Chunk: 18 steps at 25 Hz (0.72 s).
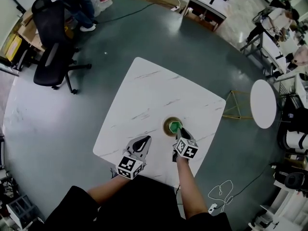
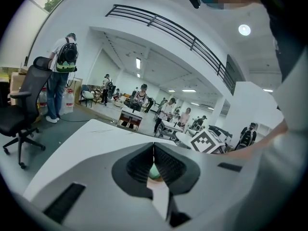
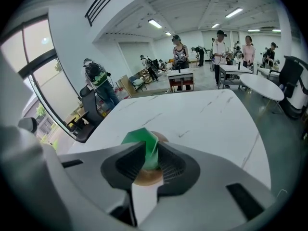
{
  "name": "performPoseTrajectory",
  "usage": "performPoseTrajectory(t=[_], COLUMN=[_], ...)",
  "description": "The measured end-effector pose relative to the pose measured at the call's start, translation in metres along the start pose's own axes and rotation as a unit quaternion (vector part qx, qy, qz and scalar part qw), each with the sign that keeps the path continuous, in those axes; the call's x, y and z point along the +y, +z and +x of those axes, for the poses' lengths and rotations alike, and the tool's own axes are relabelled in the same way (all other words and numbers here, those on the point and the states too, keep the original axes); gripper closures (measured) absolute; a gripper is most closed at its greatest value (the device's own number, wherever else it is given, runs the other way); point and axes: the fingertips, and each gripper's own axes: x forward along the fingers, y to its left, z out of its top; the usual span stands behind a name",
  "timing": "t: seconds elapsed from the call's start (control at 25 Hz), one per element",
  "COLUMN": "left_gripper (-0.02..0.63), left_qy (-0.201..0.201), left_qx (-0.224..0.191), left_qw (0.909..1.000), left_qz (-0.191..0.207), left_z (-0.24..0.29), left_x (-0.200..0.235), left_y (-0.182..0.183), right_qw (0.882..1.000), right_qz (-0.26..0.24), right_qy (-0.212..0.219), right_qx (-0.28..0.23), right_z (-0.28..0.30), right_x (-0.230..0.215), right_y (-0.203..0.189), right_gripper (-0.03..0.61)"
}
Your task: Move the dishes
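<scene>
Marble tabletop (image 1: 144,90) below. My right tool (image 1: 179,131) clamps the green cup (image 1: 176,125) (over a brown dish (image 1: 167,125)); left tool (image 1: 144,140) closed, empty.

Free table (image 1: 144,95) left, far side; saucer (image 1: 166,125), green cup (image 1: 176,126) obstruct near right.

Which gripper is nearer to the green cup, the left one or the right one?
Right. The right gripper has its jaws shut on the wall of the green cup; the left gripper hangs apart to the cup's left, jaws together.

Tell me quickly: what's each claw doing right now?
Left claw: closed, empty.
Right claw: closed on the rim of the green cup.
</scene>
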Motion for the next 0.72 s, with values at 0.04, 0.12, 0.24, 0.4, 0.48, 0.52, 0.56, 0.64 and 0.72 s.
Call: performPoseTrajectory(t=[0.04,0.12,0.24,0.4,0.48,0.52,0.56,0.64,0.72], left_gripper=[0.597,0.597,0.597,0.597,0.597,0.597,0.597,0.597,0.597], left_qy=[0.002,0.006,0.013,0.020,0.022,0.023,0.025,0.029,0.032], left_qx=[0.000,-0.001,0.000,0.003,0.003,0.003,0.002,-0.001,-0.005], left_qw=[1.0000,1.0000,0.9999,0.9998,0.9997,0.9997,0.9997,0.9996,0.9994], left_qz=[0.000,0.000,0.002,0.001,0.003,0.004,0.006,0.009,0.013], left_z=[-0.001,-0.002,-0.005,-0.012,-0.016,-0.017,-0.018,-0.021,-0.025], left_x=[0.002,0.005,0.009,0.008,0.005,0.003,0.002,-0.003,-0.010], left_y=[0.000,0.000,-0.001,-0.005,-0.007,-0.008,-0.009,-0.010,-0.011], right_qw=[1.000,1.000,1.000,1.000,1.000,1.000,1.000,1.000,1.000], right_qz=[0.005,0.012,0.002,-0.009,-0.010,-0.010,-0.010,-0.009,-0.012], right_qy=[0.000,-0.002,-0.006,-0.005,-0.004,-0.004,-0.003,0.000,0.003], right_qx=[-0.001,-0.003,-0.004,-0.002,-0.001,-0.003,-0.006,-0.015,-0.025], right_z=[0.001,0.005,0.008,0.007,0.005,0.003,0.002,-0.003,-0.008], right_x=[-0.001,-0.003,-0.003,-0.004,-0.004,-0.004,-0.004,-0.006,-0.008], right_y=[0.000,0.001,0.003,0.002,0.002,0.003,0.004,0.007,0.011], right_gripper=[0.485,0.487,0.514,0.541,0.544,0.543,0.543,0.543,0.543])
